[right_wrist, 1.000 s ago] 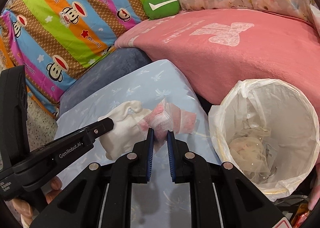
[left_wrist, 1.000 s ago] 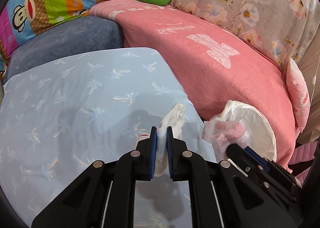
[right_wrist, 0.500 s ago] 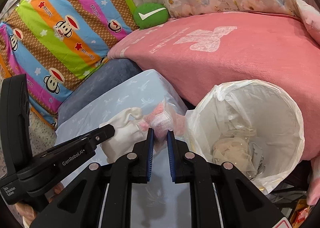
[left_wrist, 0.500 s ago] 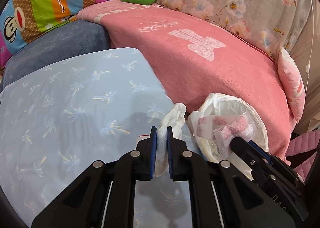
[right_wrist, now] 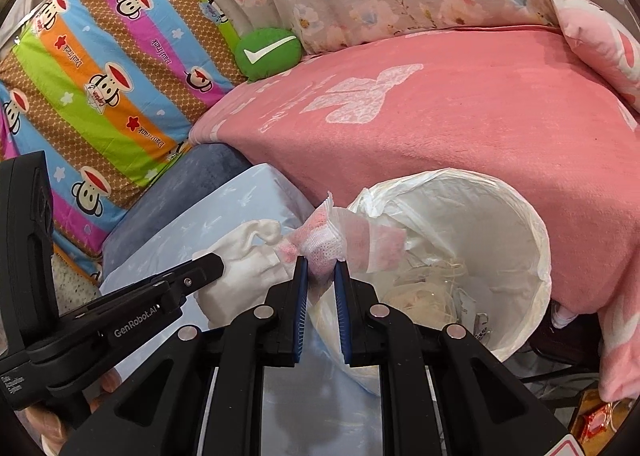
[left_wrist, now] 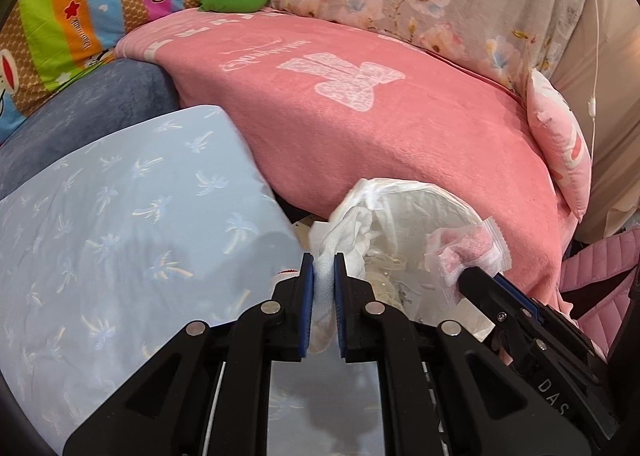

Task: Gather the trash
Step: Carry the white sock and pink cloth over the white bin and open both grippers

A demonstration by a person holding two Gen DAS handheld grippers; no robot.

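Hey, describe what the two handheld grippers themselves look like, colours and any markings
Both the left gripper and the right gripper are matte black plastic, with angular arms, round silver rivets and ribbed blue finger pads. The left one's side reads GenRobot.AI in white.

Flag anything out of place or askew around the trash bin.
Nothing looks spilled. The bin liner is bunched unevenly at its near-left rim. The white cloth and pink packet are not strays: the left claw and right claw hold them.

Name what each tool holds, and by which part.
Left tool: white crumpled cloth, pinched at its lower end. Right tool: pink-and-white wrapper, pinched at its bottom edge.
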